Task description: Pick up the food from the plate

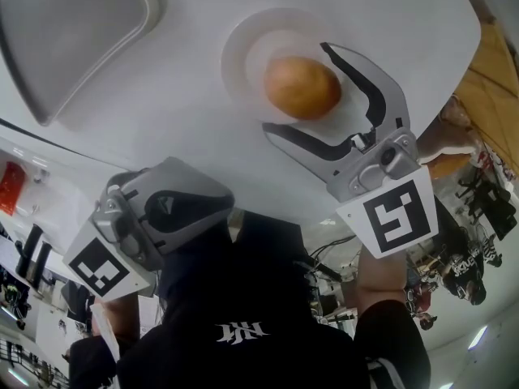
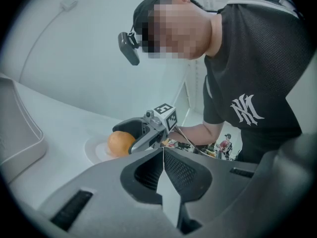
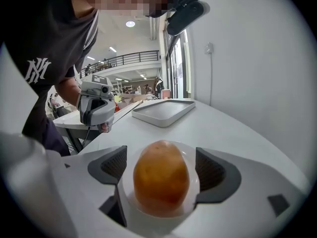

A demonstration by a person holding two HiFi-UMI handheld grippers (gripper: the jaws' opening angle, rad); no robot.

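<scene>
- We find the orange-brown, egg-shaped piece of food [image 3: 161, 177] lying at the centre of the round white plate [image 1: 243, 51] on the white table [image 1: 162, 120].
- Right gripper [image 1: 295, 88]: jaws spread wide, one on each side of the food. Both dark pads [image 3: 214, 170] stand clear of it, so nothing is gripped.
- Left gripper [image 2: 162, 155]: jaws pressed together with nothing between them, held back at the table edge near the person's body, well apart from the plate.
- We note a shallow grey rectangular tray [image 1: 73, 31] further along the table, apart from the plate.
</scene>
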